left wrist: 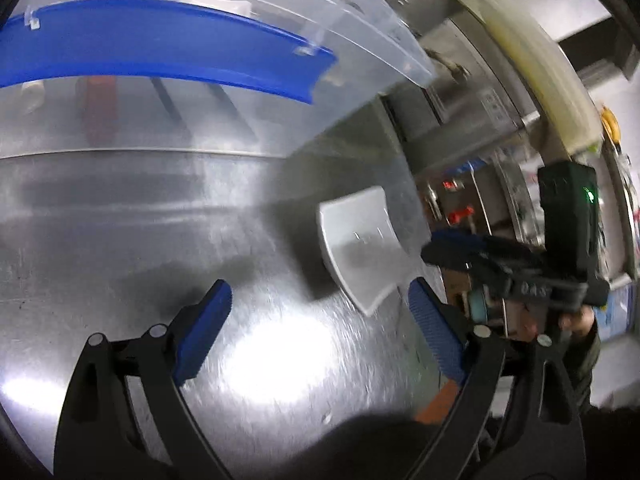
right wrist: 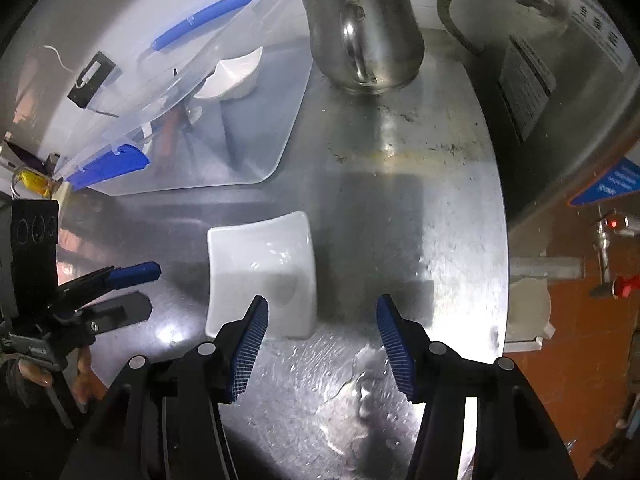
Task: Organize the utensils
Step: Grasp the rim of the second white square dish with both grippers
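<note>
A white square dish (right wrist: 260, 268) lies on the steel table (right wrist: 392, 208), also in the left wrist view (left wrist: 360, 244). My right gripper (right wrist: 322, 308) is open and empty, its left fingertip just over the dish's near edge. My left gripper (left wrist: 320, 300) is open and empty, low over the table, left of the dish; it shows in the right wrist view (right wrist: 136, 288). A clear plastic box (right wrist: 192, 120) with blue latches (left wrist: 160, 52) holds another white dish (right wrist: 232, 72) and some utensils, blurred behind the plastic.
A steel kettle (right wrist: 360, 28) stands at the back of the table. A large steel urn (right wrist: 560, 92) stands at the right, by the table's edge. A water puddle (right wrist: 360, 392) lies near my right gripper. The right gripper also shows in the left wrist view (left wrist: 448, 248).
</note>
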Demonstrator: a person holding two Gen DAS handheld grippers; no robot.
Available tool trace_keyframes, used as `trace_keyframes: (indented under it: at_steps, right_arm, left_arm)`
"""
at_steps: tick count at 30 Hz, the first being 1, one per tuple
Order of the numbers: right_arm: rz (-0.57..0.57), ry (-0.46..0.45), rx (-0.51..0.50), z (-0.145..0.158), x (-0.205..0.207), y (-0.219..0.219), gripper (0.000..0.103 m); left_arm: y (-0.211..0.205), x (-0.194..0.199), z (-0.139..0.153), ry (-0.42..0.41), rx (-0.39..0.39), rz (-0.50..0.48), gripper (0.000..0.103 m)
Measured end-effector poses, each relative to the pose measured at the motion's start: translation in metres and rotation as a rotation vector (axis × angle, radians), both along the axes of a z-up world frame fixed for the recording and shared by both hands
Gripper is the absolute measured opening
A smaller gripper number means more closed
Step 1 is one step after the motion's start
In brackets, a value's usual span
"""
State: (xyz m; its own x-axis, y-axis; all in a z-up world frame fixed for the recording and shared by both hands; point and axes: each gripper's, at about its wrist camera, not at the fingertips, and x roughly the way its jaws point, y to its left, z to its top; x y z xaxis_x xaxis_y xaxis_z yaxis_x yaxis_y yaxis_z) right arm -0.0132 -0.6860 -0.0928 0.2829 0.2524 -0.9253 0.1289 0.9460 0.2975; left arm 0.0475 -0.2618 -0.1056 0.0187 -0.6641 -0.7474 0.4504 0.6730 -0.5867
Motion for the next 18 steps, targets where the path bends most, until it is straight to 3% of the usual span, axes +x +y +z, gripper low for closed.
trace_keyframes:
  at_steps: [7,11,13,18]
  right_arm:
    - [0.037,0.012,0.004,-0.007,0.017,-0.011,0.057]
    - [0.055,0.016,0.018,-0.012,0.024,-0.011,0.057]
    - [0.060,0.019,0.017,-0.014,0.027,-0.011,0.048]
    - [0.064,0.026,0.037,-0.021,0.028,-0.012,0.048]
  left_arm:
    - [-0.006,-0.004,-0.008,-0.016,0.039,0.046,0.095]
    - [-0.020,-0.006,-0.015,-0.039,0.100,0.042,0.095]
    - [-0.026,-0.004,-0.020,-0.014,0.097,0.027,0.095]
    - [-0.033,-0.001,-0.027,0.018,0.088,0.040,0.094]
